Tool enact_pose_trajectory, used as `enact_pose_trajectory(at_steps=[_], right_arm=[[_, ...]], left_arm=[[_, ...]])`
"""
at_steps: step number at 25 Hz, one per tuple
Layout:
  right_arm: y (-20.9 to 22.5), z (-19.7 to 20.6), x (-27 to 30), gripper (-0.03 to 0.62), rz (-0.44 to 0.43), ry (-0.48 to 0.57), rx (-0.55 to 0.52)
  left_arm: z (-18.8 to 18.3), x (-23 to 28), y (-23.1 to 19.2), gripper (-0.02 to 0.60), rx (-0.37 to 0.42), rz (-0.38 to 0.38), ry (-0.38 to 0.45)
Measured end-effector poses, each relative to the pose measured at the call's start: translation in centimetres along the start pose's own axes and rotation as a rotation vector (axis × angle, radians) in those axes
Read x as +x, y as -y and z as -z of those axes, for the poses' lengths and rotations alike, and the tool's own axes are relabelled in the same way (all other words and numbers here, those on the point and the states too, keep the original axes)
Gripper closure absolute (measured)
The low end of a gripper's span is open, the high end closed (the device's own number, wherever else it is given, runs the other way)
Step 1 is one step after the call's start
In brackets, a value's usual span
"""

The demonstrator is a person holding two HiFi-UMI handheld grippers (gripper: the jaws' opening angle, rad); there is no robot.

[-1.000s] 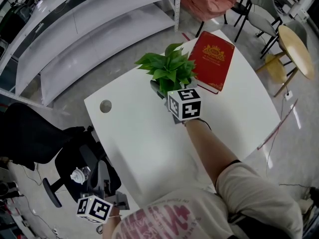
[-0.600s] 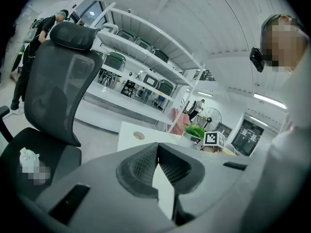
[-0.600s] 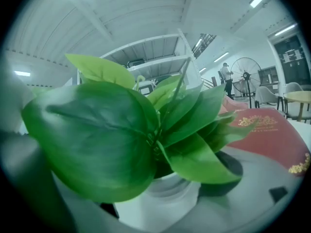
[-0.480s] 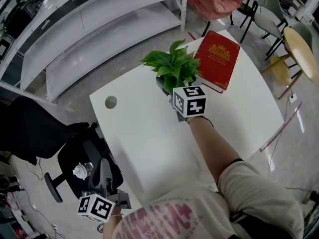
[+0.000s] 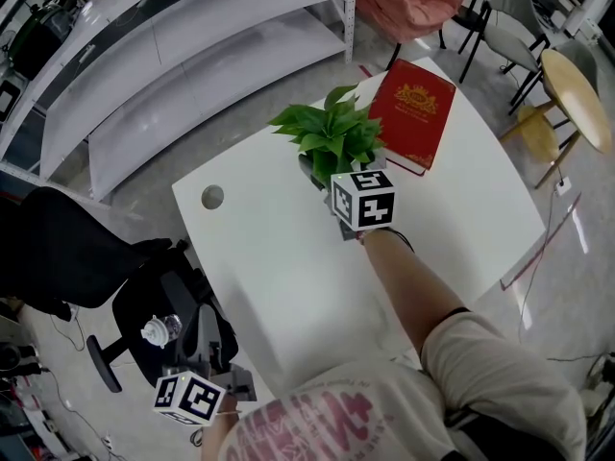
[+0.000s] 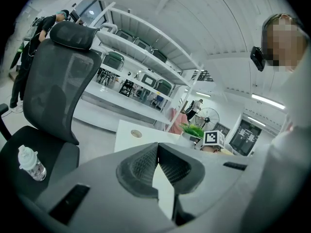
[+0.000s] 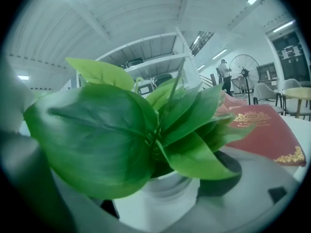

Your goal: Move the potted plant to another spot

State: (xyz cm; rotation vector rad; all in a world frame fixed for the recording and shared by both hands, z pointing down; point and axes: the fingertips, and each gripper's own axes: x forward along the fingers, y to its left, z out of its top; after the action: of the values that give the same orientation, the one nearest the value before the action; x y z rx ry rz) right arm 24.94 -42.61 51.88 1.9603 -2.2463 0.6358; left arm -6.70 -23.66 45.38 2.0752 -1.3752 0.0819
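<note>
A potted plant [image 5: 330, 134] with broad green leaves in a white pot [image 7: 156, 202] stands near the far side of the white table [image 5: 279, 267], beside a red book [image 5: 411, 113]. My right gripper [image 5: 327, 179] reaches it from the near side, its marker cube just behind the leaves. In the right gripper view the pot sits between the jaws, the dark right pad [image 7: 224, 173] against its side; leaves hide the left one. My left gripper [image 5: 231, 384] hangs low off the table's near left corner, and its jaws [image 6: 157, 147] meet at the tips with nothing between them.
The red book [image 7: 265, 127] lies right of the pot. A round cable hole [image 5: 211, 197] is at the table's left. A black office chair [image 5: 144, 305] with a bottle [image 5: 159, 332] stands left of the table. White shelving [image 5: 192, 56] and chairs lie beyond.
The head view has shifted a little. The plant and my right gripper keep the same place beside the book; my left gripper stays low by the chair.
</note>
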Motion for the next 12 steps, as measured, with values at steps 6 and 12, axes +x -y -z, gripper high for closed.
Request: enact_pose_trajectory(at_steps=[6, 12], right_arm=[[-1.4, 0.3, -2.6, 0.063, -0.005, 0.007, -0.045], [-3.8, 0.0, -7.2, 0.062, -0.011, 0.02, -0.075]], left_arm=[[0.6, -0.6, 0.1, 0.578, -0.005, 0.03, -0.007], [0.2, -0.7, 1.5, 0.578, 0.004, 0.131, -0.003]])
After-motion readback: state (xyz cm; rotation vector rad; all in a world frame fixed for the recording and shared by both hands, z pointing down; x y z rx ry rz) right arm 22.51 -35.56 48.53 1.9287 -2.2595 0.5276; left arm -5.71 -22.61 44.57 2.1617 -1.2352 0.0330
